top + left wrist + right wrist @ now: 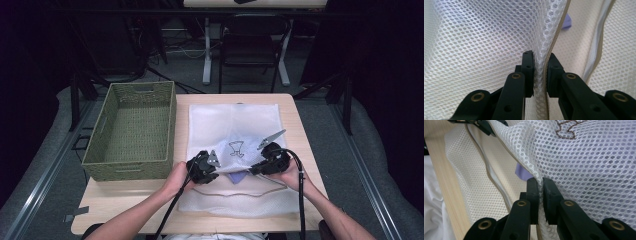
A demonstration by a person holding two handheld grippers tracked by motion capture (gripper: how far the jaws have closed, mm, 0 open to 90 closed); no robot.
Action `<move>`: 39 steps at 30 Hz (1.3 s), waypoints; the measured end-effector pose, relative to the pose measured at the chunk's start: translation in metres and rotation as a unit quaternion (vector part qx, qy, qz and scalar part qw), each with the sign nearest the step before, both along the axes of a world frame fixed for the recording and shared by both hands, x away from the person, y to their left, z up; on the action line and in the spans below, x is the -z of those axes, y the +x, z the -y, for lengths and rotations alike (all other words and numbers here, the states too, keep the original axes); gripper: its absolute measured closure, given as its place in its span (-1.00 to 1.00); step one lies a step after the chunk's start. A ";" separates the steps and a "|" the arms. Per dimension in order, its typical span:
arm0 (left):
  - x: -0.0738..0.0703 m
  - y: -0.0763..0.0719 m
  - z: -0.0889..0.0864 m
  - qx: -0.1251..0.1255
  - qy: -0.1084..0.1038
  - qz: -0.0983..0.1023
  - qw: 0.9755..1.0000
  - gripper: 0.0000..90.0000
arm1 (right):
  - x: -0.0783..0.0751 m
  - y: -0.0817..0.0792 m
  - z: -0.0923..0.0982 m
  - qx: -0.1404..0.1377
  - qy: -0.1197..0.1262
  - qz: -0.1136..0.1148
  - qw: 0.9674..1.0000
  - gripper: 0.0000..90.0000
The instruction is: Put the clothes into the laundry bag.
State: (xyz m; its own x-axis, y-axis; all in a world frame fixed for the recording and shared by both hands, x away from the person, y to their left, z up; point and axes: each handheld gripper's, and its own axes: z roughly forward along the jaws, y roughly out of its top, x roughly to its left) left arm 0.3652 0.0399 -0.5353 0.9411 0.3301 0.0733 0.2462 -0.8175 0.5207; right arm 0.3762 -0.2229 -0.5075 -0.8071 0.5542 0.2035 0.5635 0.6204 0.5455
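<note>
A white mesh laundry bag [232, 127] lies flat on the table, a brown emblem [237, 148] printed on it. Its zippered mouth faces the person. My left gripper [216, 170] is shut on the upper layer's zipper edge [541, 62], with the mesh pinched between the pads. My right gripper [253, 169] is shut on the same upper edge [540, 185] farther right. Both hold that edge lifted off the lower layer [240, 202]. A purple cloth item [240, 176] lies inside the mouth, also seen as the purple item [567, 21] and the purple item [522, 173].
A green woven basket [131, 131] stands at the table's left, close beside the bag. The lower layer's zipper [596, 47] curves along the front. The table's front edge [125, 227] is near the person's forearms. A chair [250, 45] stands beyond the table.
</note>
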 end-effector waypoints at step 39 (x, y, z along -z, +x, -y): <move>0.009 0.002 0.001 0.010 0.025 -0.068 0.997 -0.41 | 0.024 -0.003 -0.006 -0.034 -0.050 -0.026 0.998 -0.20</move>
